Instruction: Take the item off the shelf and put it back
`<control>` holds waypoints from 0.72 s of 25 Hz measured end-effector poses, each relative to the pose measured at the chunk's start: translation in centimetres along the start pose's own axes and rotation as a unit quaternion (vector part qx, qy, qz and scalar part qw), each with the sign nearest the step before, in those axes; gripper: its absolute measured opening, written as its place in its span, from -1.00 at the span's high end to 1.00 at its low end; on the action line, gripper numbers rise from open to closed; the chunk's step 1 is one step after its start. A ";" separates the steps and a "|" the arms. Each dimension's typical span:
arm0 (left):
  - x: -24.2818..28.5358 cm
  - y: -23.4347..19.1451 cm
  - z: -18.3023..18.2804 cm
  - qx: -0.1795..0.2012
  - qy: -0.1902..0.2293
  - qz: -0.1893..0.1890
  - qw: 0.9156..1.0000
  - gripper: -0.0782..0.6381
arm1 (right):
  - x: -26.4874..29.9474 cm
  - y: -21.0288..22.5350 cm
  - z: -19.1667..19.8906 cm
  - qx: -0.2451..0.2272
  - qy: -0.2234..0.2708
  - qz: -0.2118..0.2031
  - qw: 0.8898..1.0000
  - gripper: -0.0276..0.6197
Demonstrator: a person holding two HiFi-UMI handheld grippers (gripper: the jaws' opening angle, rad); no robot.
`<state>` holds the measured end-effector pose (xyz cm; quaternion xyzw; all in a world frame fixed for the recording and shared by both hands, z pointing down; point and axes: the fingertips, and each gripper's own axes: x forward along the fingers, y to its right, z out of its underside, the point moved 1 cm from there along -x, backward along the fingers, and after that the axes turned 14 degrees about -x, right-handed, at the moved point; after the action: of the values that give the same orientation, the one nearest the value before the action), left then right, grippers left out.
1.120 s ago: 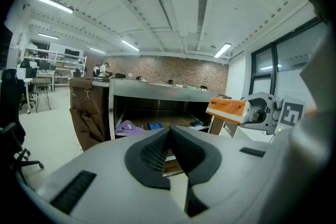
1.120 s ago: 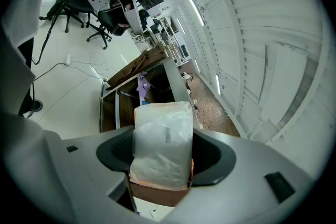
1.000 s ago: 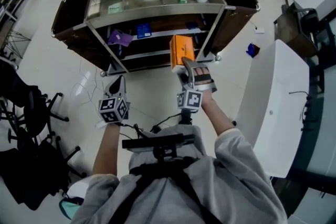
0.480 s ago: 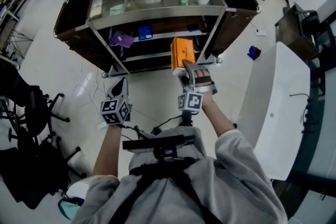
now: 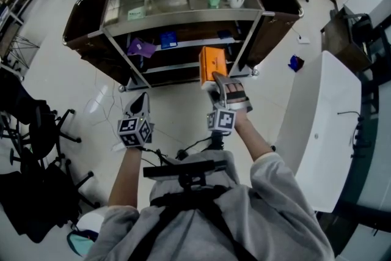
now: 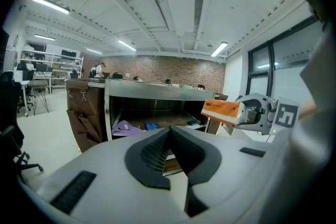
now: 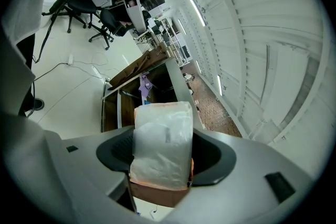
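Near end of the orange box (image 5: 212,63) is covered by the right gripper (image 5: 217,79); its print is too small to be read.

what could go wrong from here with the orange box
1. The right gripper holds the orange box by one end, in the air; the free end could sag or slip.
2. A metal post stands close beside the box, so the box might clip it going in.
3. A blue packet and a purple item lie on the middle shelf; a careless push could shove them.
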<state>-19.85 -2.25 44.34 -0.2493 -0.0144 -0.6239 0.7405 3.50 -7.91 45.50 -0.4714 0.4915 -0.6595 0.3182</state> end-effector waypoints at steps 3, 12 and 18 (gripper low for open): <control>0.3 0.2 0.2 -0.002 -0.003 -0.001 1.000 0.76 | 0.5 -0.2 0.0 0.006 0.008 -0.006 1.000 -0.02; 4.4 1.2 1.3 -0.010 -0.025 -0.006 1.000 0.77 | 5.0 -0.6 1.4 -0.012 0.018 -0.031 0.999 -0.03; 8.7 1.2 1.9 -0.004 -0.043 -0.012 0.999 0.77 | 9.8 -1.1 2.1 -0.003 0.035 -0.040 0.999 -0.03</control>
<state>-16.30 -9.35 48.49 -0.2791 -0.0467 -0.6216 0.7305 2.01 -16.99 49.70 -0.4688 0.4851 -0.6861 0.2724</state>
